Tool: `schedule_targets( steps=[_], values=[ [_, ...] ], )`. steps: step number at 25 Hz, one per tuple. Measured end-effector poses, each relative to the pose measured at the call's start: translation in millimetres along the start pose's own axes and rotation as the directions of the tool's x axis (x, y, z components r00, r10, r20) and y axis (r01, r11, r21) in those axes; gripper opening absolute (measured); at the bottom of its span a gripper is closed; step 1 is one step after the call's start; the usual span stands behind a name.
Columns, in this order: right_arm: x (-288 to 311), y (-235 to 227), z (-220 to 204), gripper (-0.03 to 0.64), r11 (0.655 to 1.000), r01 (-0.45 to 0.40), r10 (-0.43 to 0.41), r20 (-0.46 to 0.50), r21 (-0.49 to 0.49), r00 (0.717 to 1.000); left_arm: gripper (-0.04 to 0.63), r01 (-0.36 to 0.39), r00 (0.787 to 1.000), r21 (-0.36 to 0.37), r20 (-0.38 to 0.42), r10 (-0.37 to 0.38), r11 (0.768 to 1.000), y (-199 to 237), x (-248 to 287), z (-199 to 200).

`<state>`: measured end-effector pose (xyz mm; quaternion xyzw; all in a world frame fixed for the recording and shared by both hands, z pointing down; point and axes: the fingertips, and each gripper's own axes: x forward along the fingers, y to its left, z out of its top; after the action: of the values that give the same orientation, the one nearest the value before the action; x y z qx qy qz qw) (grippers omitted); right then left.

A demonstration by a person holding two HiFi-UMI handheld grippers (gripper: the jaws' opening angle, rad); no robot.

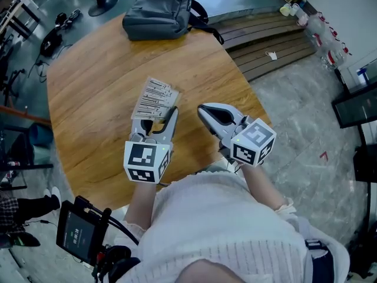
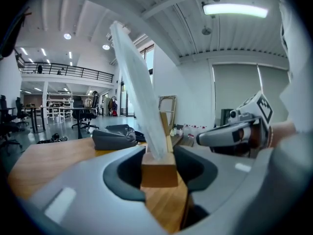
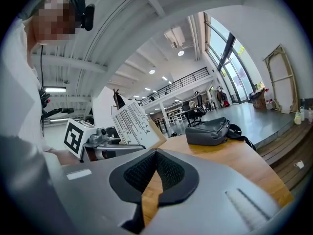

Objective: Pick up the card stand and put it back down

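The card stand is a small wooden block [image 2: 159,169] with a white printed card [image 1: 154,99] slotted upright in it. My left gripper [image 1: 156,120] is shut on the block, one pad on each side, and the card [image 2: 139,92] leans up and left out of the jaws. I cannot tell whether the block touches the round wooden table [image 1: 94,87]. My right gripper [image 1: 202,108] hovers just right of the stand, shut with nothing between its pads [image 3: 168,170]. It appears in the left gripper view [image 2: 208,138]. The card [image 3: 134,124] and the left gripper [image 3: 128,147] show in the right gripper view.
A grey backpack [image 1: 159,13] lies at the table's far edge, beyond the stand. Wooden steps [image 1: 265,40] run off the table's right side over a stone floor. A handheld screen [image 1: 79,232] sits low at the left, by the person's body. Office chairs stand beyond the table.
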<state>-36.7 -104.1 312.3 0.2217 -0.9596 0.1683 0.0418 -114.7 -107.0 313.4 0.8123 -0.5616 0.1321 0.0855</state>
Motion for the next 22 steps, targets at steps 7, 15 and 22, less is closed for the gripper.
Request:
schedule_targets(
  steps=[7,15,22],
  values=[
    [-2,2,-3,0.000,1.000,-0.002,0.002,-0.015,-0.008,1.000,0.183,0.018,1.000,-0.001,-0.010,-0.018,1.000,-3,5,-4],
    [-1,-1,-5,0.000,1.000,0.012,-0.013,-0.042,-0.027,0.999,0.183,0.040,0.998,0.008,-0.052,-0.039,0.999,-4,11,-16],
    [11,-18,-24,0.000,1.000,0.018,-0.017,-0.076,0.014,0.997,0.183,0.084,0.992,-0.031,-0.095,-0.087,0.996,10,37,-50]
  ],
)
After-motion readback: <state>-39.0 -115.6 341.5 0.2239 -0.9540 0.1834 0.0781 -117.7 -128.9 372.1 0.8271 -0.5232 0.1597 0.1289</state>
